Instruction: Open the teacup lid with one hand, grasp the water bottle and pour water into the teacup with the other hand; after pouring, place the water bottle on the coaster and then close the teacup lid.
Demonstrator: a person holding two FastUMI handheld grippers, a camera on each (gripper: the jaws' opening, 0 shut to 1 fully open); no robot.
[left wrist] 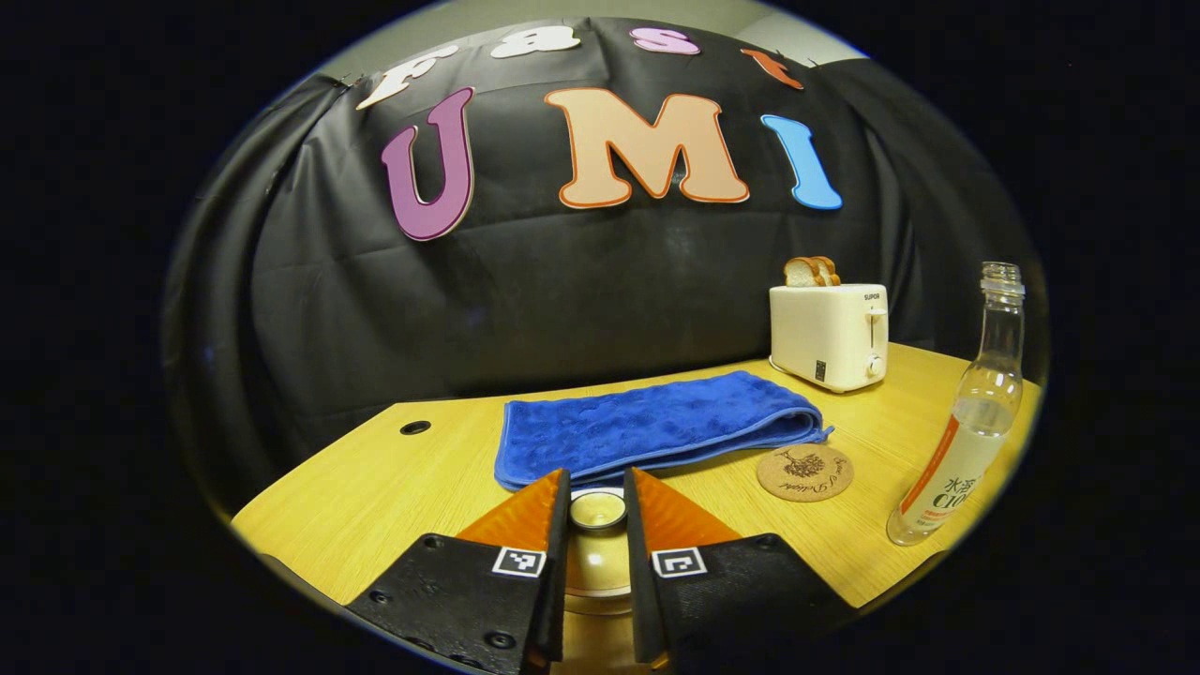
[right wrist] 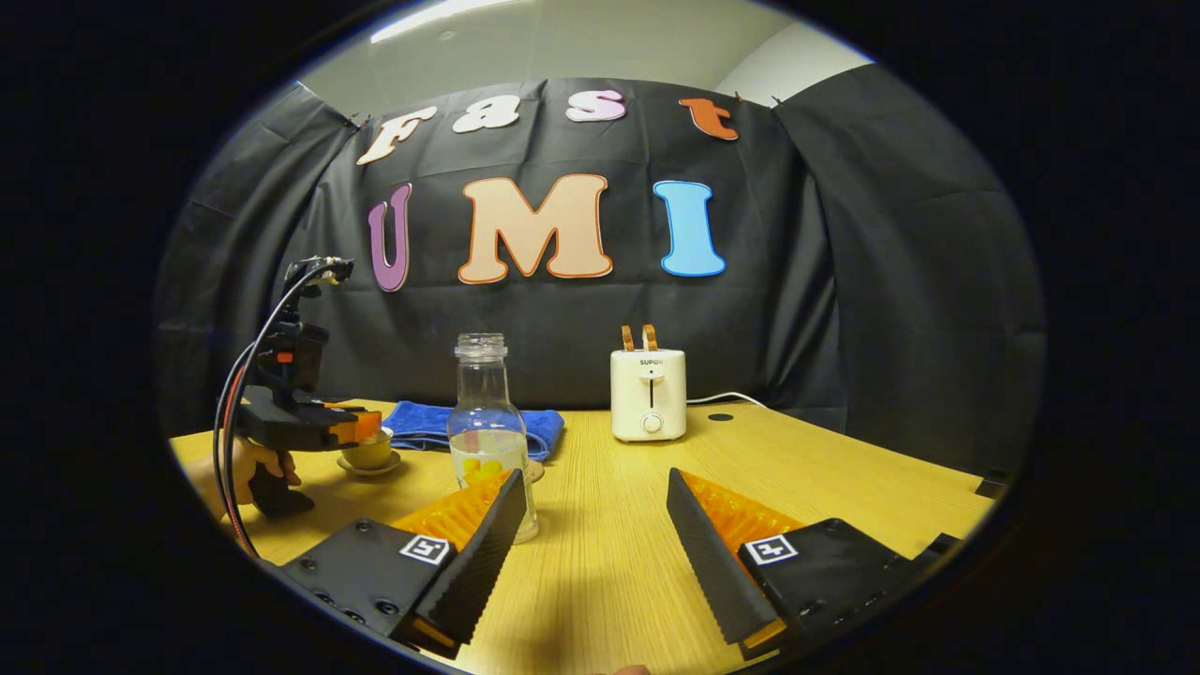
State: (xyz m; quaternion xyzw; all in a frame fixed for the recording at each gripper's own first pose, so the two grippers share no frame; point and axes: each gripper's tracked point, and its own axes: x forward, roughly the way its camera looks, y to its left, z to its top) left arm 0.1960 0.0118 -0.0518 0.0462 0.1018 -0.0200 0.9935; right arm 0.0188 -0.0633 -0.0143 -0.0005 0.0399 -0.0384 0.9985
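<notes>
The task looks to be at its first step. In the left gripper view the left gripper has its two fingers set narrowly on either side of the knob of the teacup lid; whether both fingers actually press on the knob cannot be told, though the gap looks close to the knob's width. The lid seems to sit on the teacup, which rests on its saucer at the near left of the worktop, just in front of a folded blue towel.

The water bottle stands upright and uncapped, partly filled, near the round cork coaster but not on it. In the right gripper view the right gripper hangs wide open with nothing between its fingers, the bottle just beyond its left finger. A toaster with bread in its slots sits at the back.

Judged from this, nothing is finished: lifting the lid, grasping the bottle, pouring, setting the bottle on the coaster and closing the lid all remain.
</notes>
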